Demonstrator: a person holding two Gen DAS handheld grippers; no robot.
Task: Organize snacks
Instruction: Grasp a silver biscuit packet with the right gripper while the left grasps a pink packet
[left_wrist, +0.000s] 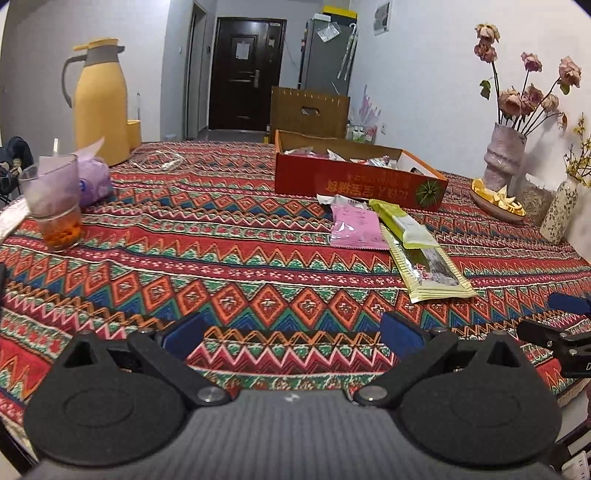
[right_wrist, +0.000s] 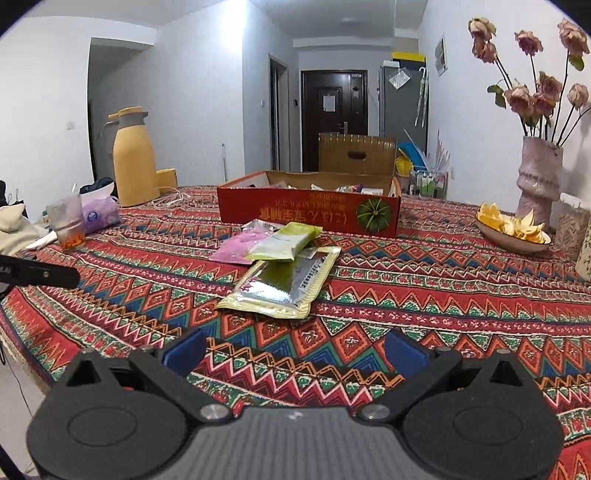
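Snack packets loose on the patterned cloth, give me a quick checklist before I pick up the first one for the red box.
1. Left gripper fingers apart, nothing between them: ok.
2. Right gripper fingers apart, nothing held: ok.
3. Long yellow-green foil packet nearest the right gripper, lying flat with nothing in front of it: ok.
4. Smaller light-green packet overlaps its far end, so it may shift: not ok.
5. Pink packet is partly under the light-green one: not ok.
6. Open red cardboard box has free room: cannot tell.

Left claw and right claw match — black linkages, silver pivot screws, blue fingers, ribbed grey body.
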